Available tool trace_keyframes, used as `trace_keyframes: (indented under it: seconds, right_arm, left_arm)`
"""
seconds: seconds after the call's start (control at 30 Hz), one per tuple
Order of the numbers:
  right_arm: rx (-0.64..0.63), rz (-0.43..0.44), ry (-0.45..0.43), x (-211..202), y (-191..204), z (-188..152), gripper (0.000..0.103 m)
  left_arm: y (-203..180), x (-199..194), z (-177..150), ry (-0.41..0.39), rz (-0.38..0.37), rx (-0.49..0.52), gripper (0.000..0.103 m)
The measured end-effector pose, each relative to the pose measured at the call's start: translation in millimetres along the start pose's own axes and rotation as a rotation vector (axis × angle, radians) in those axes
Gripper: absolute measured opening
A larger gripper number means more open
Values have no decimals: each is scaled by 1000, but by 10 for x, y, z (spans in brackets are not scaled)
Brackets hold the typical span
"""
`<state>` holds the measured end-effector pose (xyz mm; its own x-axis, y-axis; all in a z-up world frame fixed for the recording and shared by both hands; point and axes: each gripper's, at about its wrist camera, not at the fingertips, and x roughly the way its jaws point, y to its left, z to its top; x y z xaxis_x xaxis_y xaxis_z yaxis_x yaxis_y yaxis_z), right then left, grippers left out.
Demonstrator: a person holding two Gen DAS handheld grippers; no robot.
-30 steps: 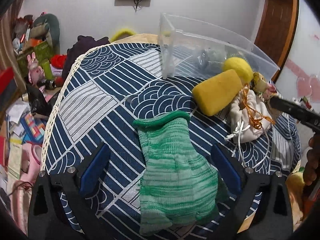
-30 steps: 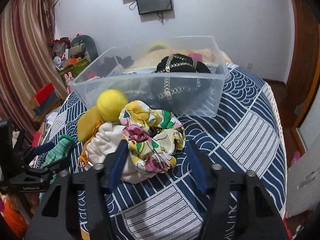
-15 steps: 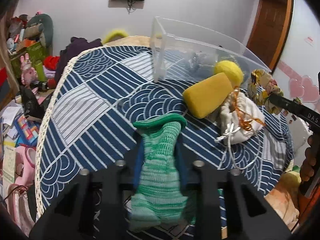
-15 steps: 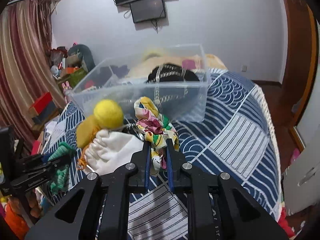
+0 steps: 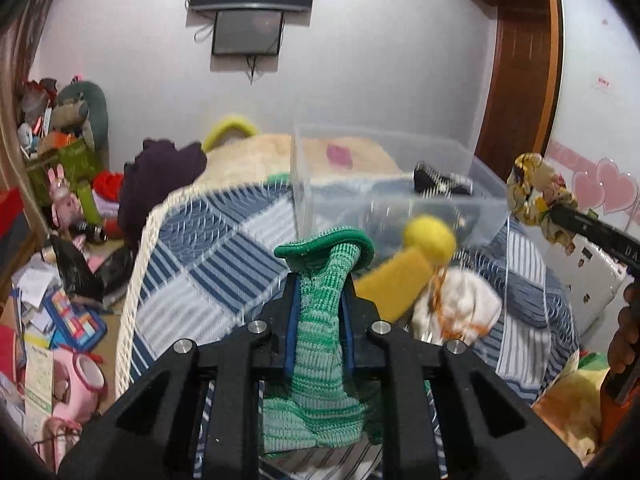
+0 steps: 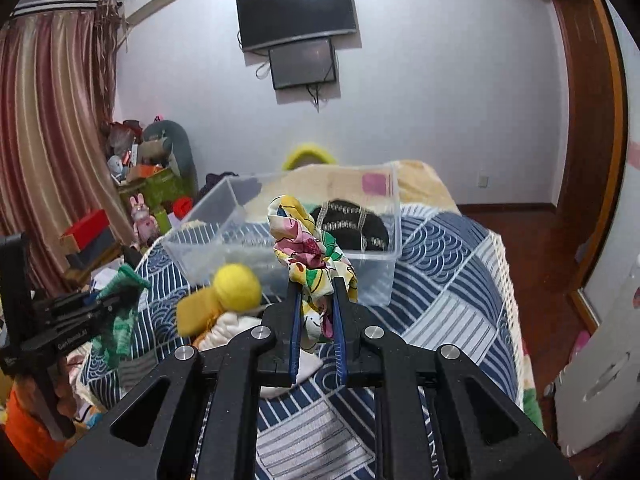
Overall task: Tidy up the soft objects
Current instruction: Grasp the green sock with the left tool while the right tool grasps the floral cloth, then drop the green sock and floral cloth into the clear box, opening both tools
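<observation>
on wave-print bedspread (image 6: 440, 264): clear bin (image 6: 384, 280)

Black tongs (image 5: 320, 300), blue pads (image 5: 294, 320), silver screws.

The left gripper (image 5: 320, 300) was clamped tight on cloth, pointing toward twelve o'clock and tilted downward. The right gripper (image 6: 316, 308) was likewise clamped on cloth, a hand (image 5: 626, 332) at three o'clock holding it.

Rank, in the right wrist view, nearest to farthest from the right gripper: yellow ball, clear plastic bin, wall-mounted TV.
From the right gripper, shut on the floral cloth:
1. Yellow ball, just left of the fingers, on the bed.
2. Clear plastic bin, ahead, behind the cloth.
3. Wall-mounted TV, high on the far wall.
</observation>
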<state>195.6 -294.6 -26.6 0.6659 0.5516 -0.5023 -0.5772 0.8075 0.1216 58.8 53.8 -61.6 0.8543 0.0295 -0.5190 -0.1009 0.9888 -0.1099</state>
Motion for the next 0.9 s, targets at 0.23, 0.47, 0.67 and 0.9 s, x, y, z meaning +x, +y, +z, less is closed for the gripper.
trace_keyframes:
  seconds: [0.23, 0.47, 0.67, 0.9]
  right_arm:
    - [-18, -5, -62, -34, 33, 220, 12]
    - [-24, 4, -104, 56, 59, 438, 12]
    - [-16, -2, -94, 270, 61, 524, 12]
    - [20, -16, -35, 625, 47, 541, 12]
  left_arm:
    - [-44, -10, 387, -81, -13, 14, 18]
    - [-57, 161, 764, -126, -26, -18, 18]
    - [-127, 379, 950, -150, -4, -26, 18]
    - [-241, 748, 999, -132, 34, -5, 18]
